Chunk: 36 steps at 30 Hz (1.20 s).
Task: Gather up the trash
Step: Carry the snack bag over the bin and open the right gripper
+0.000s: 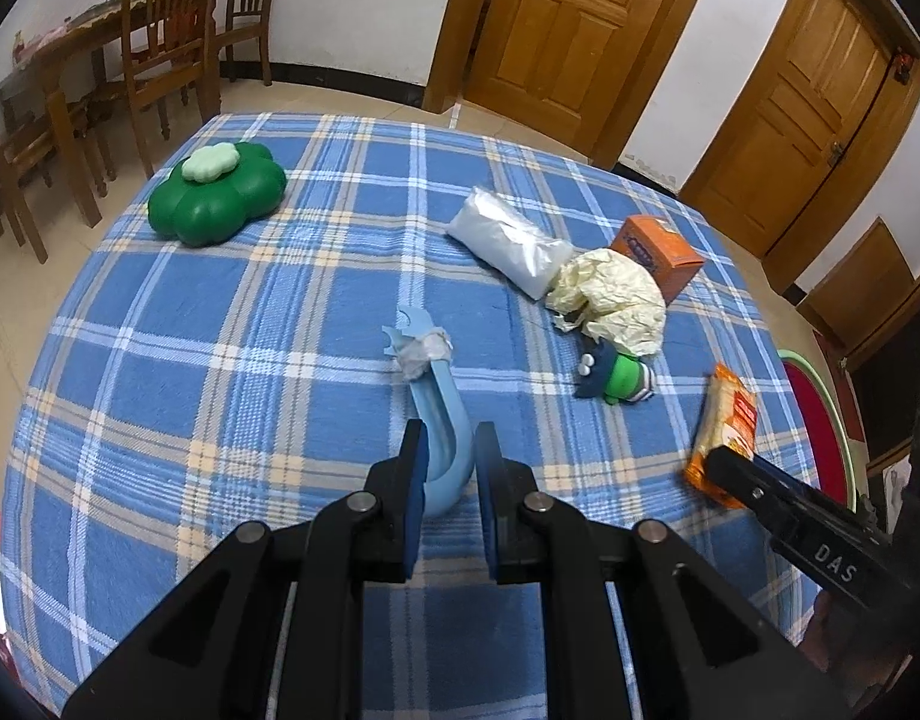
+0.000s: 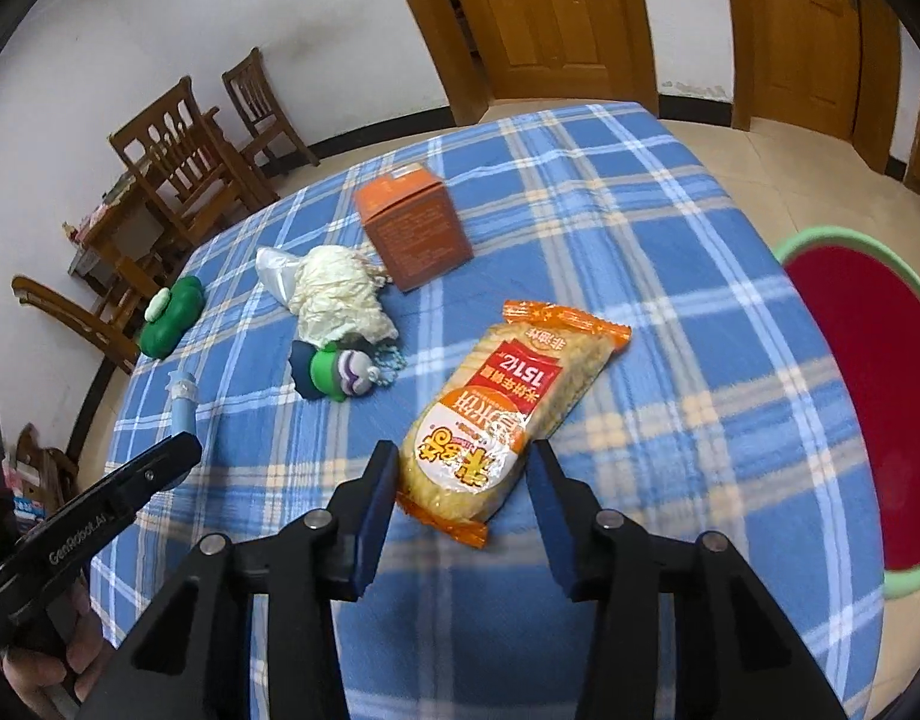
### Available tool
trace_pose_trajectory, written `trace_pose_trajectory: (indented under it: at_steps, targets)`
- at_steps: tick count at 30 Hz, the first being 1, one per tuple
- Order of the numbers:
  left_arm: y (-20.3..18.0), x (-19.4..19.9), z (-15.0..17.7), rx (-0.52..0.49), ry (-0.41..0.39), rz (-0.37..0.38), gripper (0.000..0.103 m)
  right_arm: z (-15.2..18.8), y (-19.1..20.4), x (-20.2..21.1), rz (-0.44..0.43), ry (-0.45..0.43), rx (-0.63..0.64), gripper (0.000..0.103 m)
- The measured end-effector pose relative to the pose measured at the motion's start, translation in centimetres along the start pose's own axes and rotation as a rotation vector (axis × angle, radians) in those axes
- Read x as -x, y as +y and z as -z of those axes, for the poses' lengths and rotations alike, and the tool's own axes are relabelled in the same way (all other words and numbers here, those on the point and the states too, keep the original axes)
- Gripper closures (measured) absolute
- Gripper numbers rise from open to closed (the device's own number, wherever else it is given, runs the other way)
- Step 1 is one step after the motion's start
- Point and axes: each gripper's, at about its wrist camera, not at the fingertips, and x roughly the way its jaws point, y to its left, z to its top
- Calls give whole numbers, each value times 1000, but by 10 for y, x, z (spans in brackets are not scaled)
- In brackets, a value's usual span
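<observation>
- Left tool (image 1: 449, 468): jaws narrowly parted around the near, rounded end of a pale blue plastic piece (image 1: 438, 420); left pad close against it, slight gap on the right, so firm grip cannot be told.
- Blue piece stretching away from that tool across the tabletop (image 1: 219, 360), far end wrapped in a wad of white tape (image 1: 423, 354).
- Right tool (image 2: 460, 480): jaws spread wide on either side of the near end of an orange snack packet (image 2: 508, 414), neither pad touching the wrapper.
- Packet lying flat on the blue plaid cloth, long axis running away from that tool, near the right edge of the tabletop.
- Further out: small green toy figure (image 1: 622, 378) lying on its side, a crumpled cream paper ball (image 1: 610, 300) just behind it and touching it.
- Behind the paper: clear plastic bag (image 1: 508, 240) with white contents at its left, orange carton (image 1: 658, 258) standing upright at its right.
- Far left of the tabletop, well apart from the rest: green flower-shaped container (image 1: 213, 195) with a paler lid.
- Off the right edge, lower down: red basin with a green rim (image 2: 850, 396).
- Background: wooden chairs (image 1: 165, 42) and wooden doors (image 1: 556, 24).
</observation>
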Motion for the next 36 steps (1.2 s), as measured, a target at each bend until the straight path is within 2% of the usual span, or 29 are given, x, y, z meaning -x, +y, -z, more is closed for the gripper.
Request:
trace_pose_trajectory:
  at_steps: [19,36]
  targets:
    - [-53,8,2,-118,-3,25,88,10,-68,58,34,-110,-138,56]
    - [-127,-5,-7,-271,26,103,88,11,-129,86,143,-167,-243,56]
